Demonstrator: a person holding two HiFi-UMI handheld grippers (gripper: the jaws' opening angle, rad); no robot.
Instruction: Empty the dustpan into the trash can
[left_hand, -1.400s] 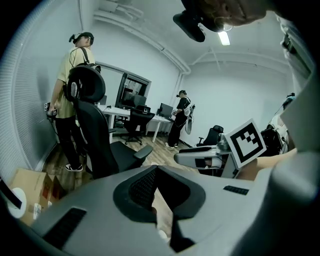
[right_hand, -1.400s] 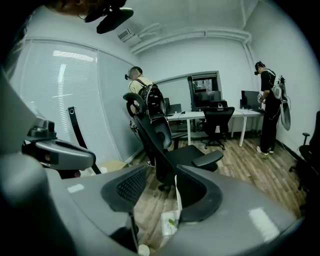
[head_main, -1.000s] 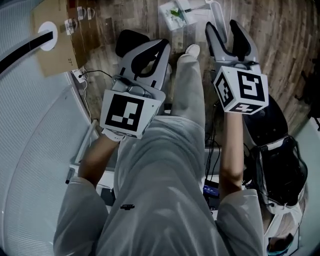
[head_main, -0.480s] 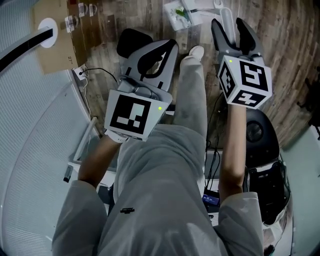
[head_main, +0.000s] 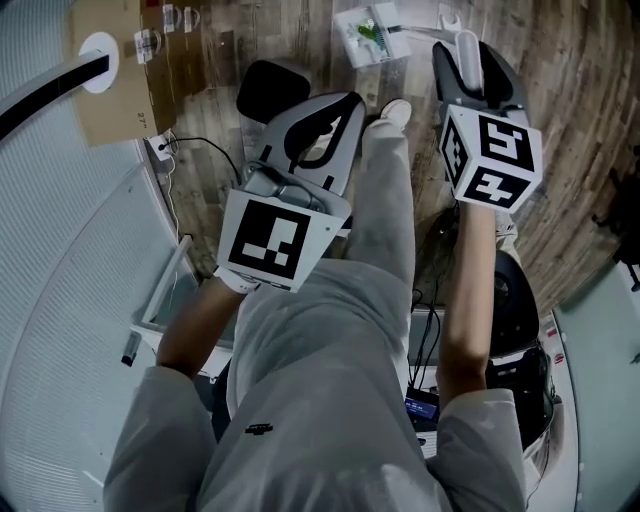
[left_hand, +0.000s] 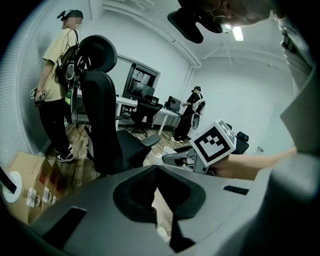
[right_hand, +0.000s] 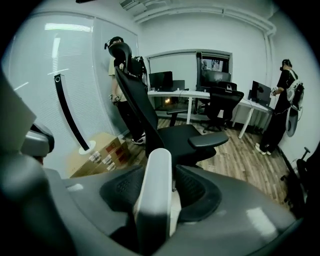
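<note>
The right gripper (right_hand: 161, 172) is closing its wide jaws around the white dustpan handle (right_hand: 154, 200); the left gripper (left_hand: 157, 168) is fully closed, empty.

the dustpan (head_main: 368, 30) lies on the floor (head_main: 560, 120) just ahead of the person's shoe (head_main: 393, 108). its handle (right_hand: 155, 190) rises at its right, between the closing fingers of the right gripper (head_main: 470, 70), with a gap on one side. left of the dustpan stands an office chair (head_main: 270, 85); left of that, a cardboard box (head_main: 110, 80) sits beside the wall (head_main: 70, 260), and a cable (head_main: 195, 148) trails on the floor nearer in. the left gripper (head_main: 340, 105) hangs between chair and leg (head_main: 385, 190). behind the chair a worktop (right_hand: 190, 93) carries monitors (right_hand: 162, 80).
</note>
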